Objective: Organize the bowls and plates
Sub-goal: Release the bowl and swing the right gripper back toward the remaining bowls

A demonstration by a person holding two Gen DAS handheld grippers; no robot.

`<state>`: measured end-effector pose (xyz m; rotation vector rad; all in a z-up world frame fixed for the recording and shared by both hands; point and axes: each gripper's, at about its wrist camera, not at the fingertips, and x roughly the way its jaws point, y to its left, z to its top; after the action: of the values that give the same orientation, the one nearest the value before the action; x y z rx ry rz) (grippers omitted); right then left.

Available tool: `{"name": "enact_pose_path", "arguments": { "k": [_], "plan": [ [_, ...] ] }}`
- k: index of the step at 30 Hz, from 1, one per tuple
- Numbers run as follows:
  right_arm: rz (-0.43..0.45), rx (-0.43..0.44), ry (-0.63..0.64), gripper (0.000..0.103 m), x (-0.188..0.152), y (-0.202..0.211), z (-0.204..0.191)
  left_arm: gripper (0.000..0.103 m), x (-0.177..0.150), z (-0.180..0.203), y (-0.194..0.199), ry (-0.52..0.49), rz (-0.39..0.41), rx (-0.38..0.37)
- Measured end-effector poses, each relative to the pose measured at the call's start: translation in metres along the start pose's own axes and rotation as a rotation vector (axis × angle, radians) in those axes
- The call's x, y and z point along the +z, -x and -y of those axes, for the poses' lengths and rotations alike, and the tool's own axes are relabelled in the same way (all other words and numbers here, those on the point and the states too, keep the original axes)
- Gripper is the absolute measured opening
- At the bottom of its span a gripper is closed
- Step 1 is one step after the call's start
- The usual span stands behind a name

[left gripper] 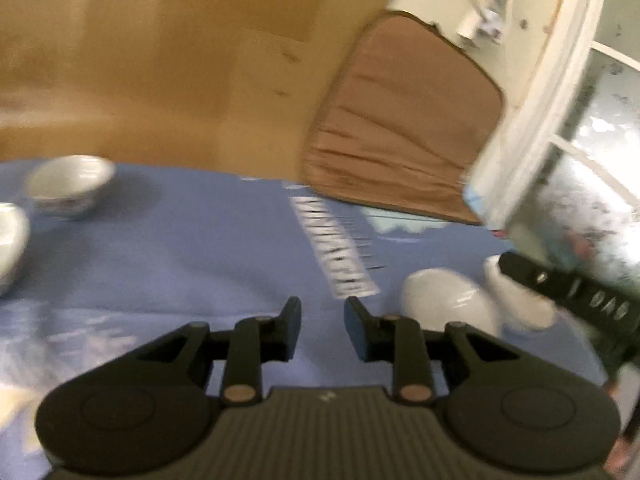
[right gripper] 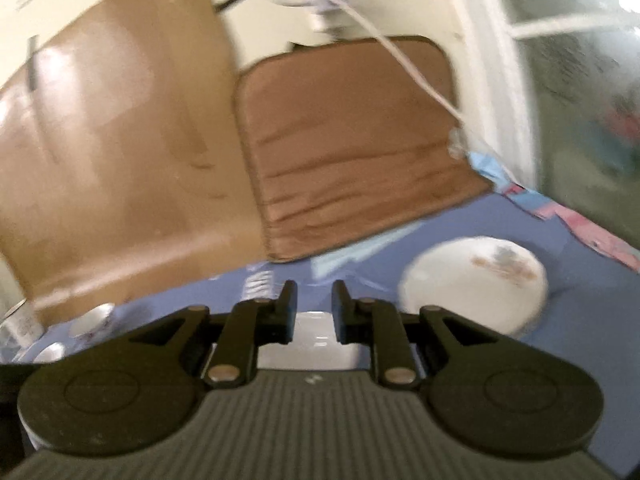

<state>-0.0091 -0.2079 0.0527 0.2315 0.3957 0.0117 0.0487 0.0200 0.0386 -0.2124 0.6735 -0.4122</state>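
Nearest to me, my left hand-held gripper (left gripper: 323, 320) hangs over the blue cloth (left gripper: 200, 260) on the table with its fingers apart and nothing between them. My right hand-held gripper (right gripper: 313, 304) also stands parted, with a white dish (right gripper: 314, 338) showing just below the gap; I cannot tell through the blur whether the pads touch it. A little further right sits a white plate (right gripper: 474, 284), apart from that dish. On the left view a patterned bowl (left gripper: 70, 186) and the edge of a second bowl (left gripper: 10, 244) sit side by side, well apart from the plates. Beyond them lean a brown cushion (right gripper: 344, 152) and a cardboard sheet (left gripper: 160, 60). I judge the sorting barely begun: nothing is stacked.
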Motion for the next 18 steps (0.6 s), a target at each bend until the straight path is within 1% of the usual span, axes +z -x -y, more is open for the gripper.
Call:
{"name": "enact_pose_path", "arguments": {
  "k": [3, 4, 6, 8, 10, 12, 14, 17, 18],
  "plan": [
    [-0.082, 0.112, 0.039, 0.022, -0.004, -0.01, -0.027, 0.025, -0.014, -0.04, 0.022, 0.021, 0.008, 0.056],
    [-0.12, 0.156, 0.051, 0.022, -0.008, -0.015, -0.039, 0.025, -0.017, -0.051, 0.028, 0.029, 0.009, 0.068],
    [-0.199, 0.238, 0.086, 0.022, -0.017, -0.027, -0.066, 0.025, -0.024, -0.08, 0.044, 0.051, 0.018, 0.117],
    [-0.303, 0.316, 0.111, 0.022, -0.027, -0.043, -0.091, 0.025, -0.028, -0.103, 0.058, 0.074, 0.027, 0.159],
    [-0.424, 0.383, 0.103, 0.023, -0.038, -0.062, -0.114, 0.025, -0.032, -0.124, 0.07, 0.097, 0.039, 0.199],
    [-0.542, 0.41, 0.077, 0.023, -0.051, -0.079, -0.133, 0.025, -0.037, -0.146, 0.081, 0.128, 0.056, 0.247],
    [-0.617, 0.423, 0.049, 0.023, -0.06, -0.093, -0.145, 0.025, -0.036, -0.169, 0.09, 0.191, 0.077, 0.282],
    [-0.619, 0.429, 0.047, 0.023, -0.056, -0.101, -0.166, 0.025, -0.027, -0.203, 0.095, 0.314, 0.101, 0.286],
    [-0.62, 0.439, 0.03, 0.023, -0.052, -0.105, -0.17, 0.025, -0.023, -0.212, 0.094, 0.345, 0.115, 0.307]
  ]
}}
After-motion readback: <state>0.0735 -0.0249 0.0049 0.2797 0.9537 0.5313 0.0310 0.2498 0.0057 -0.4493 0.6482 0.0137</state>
